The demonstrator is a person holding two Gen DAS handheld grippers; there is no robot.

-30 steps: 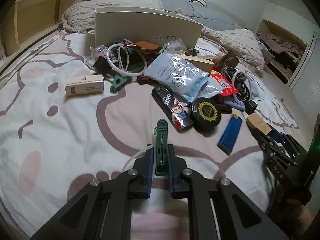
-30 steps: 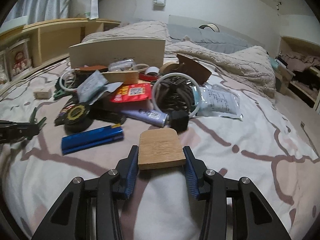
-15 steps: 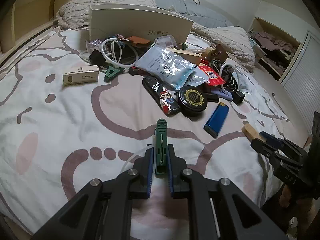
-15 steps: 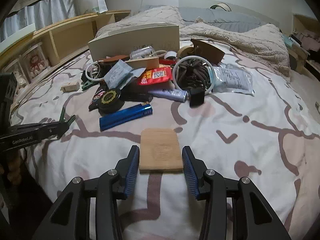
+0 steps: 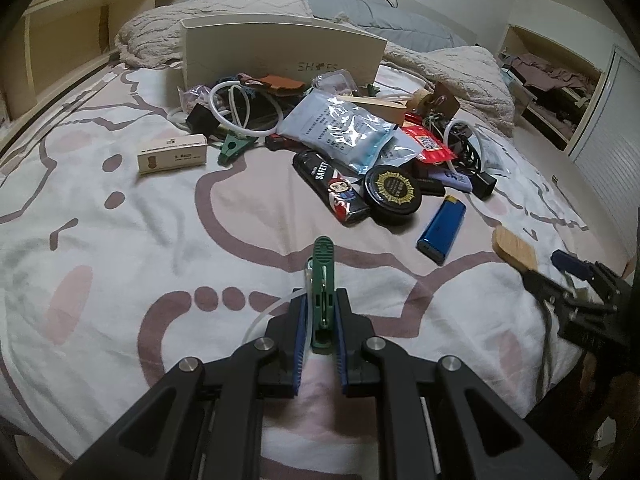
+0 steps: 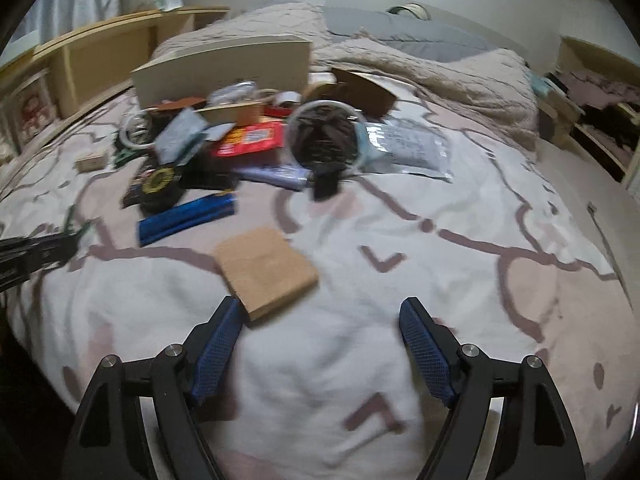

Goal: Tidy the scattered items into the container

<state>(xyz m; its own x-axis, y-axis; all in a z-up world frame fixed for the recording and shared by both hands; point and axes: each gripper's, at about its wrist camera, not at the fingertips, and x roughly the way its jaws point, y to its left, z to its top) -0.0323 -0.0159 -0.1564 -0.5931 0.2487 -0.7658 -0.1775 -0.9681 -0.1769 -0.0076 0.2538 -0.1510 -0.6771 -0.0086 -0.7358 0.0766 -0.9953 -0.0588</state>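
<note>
My left gripper is shut on a green clothes peg that sticks up between its pads, low over the bed. My right gripper is open and empty; a flat wooden block lies tilted on the sheet just ahead of its left finger. The block and right gripper also show in the left wrist view. A cream shoe box stands behind a pile of scattered items. A blue lighter lies nearest.
The pile holds a black round tin, a foil pouch, a white cable ring, a red packet. A small cream box lies apart at left. Blankets and shelves edge the bed.
My right gripper has opened and let go of the wooden block, which now lies tilted on the sheet. My left gripper still holds the green peg.
</note>
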